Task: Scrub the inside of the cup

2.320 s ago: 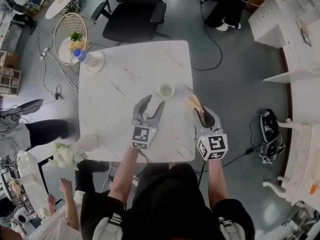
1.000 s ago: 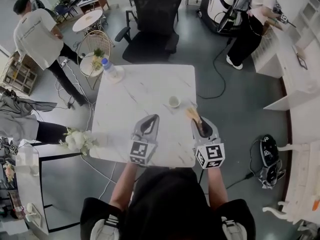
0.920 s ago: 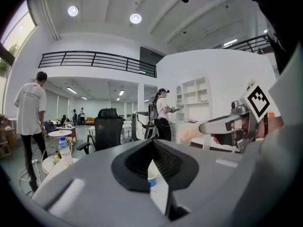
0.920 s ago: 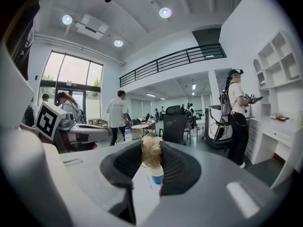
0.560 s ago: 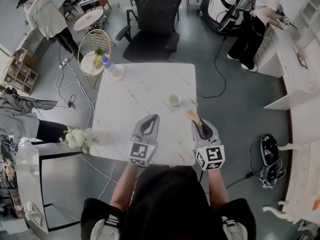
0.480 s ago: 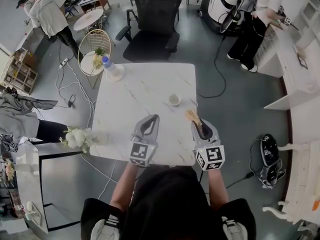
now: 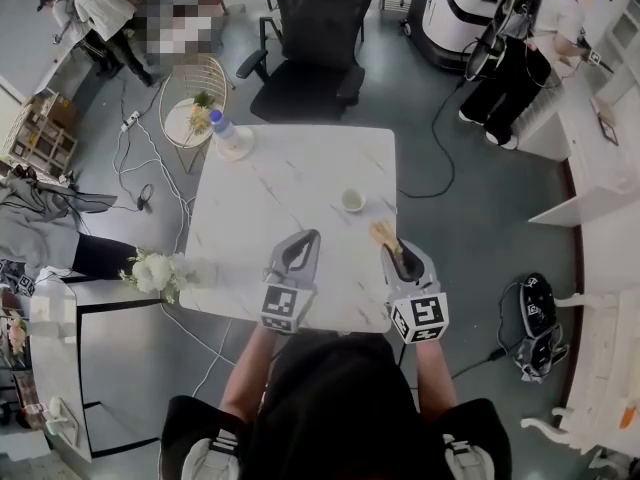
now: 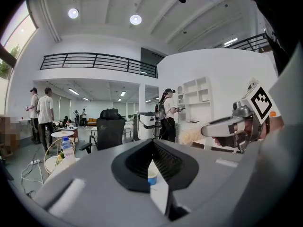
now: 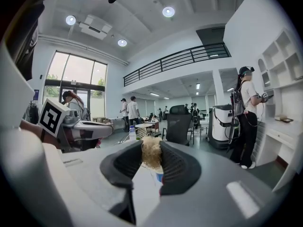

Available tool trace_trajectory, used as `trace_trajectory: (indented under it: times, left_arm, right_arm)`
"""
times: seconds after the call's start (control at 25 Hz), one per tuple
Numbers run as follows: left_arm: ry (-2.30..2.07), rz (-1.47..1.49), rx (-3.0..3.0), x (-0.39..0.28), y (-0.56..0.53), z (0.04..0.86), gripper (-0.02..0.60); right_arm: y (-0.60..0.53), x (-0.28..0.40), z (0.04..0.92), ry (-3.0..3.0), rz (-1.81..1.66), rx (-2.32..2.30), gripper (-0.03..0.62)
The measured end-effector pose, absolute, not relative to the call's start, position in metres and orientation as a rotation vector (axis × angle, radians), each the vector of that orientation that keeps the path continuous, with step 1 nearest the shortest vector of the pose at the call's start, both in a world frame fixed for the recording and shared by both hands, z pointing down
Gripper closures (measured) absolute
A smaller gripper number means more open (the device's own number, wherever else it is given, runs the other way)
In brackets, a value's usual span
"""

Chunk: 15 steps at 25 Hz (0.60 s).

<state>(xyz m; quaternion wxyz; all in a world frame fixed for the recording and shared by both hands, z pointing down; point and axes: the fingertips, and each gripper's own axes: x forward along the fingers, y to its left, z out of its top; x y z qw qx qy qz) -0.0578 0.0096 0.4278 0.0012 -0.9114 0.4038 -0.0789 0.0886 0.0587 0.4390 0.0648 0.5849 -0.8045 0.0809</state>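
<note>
From above, the head view places the cup (image 7: 352, 200) upright on the white marble table (image 7: 280, 183), toward its far right part. It stands beyond both tools and apart from them, nearer the right one. That view shows only the cup's pale rim and inside. The left gripper view catches a blue band on its side through the slit below the closed jaw tips (image 8: 151, 177), and the right gripper view shows the same blue just under the scrubber (image 9: 160, 175). The left gripper (image 7: 308, 238) has its jaws brought together with nothing between them, which its own view makes plain (image 8: 152, 143). The right gripper (image 7: 394, 250) is clamped on a tan fibrous scrubber (image 7: 384, 232). From overhead this is a small tuft past the tips, but in the right gripper's own view it is a shaggy wad wedged between the ribbed pads (image 9: 151, 151). Only the head view takes in the bottle (image 7: 228, 136) at the table's far left corner, the flowers (image 7: 155, 271) off its left edge and the black office chair (image 7: 310, 38) beyond its far side.
</note>
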Motion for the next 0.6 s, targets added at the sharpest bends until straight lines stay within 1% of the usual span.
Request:
trace_trajectory:
  times: [0.6]
  left_arm:
    - [1.268, -0.24, -2.855, -0.0623, 0.0129, 0.4284, 0.574]
  right_arm:
    - [0.0611, 0.0818, 0.4404, -2.431, 0.249, 1.757, 0.487]
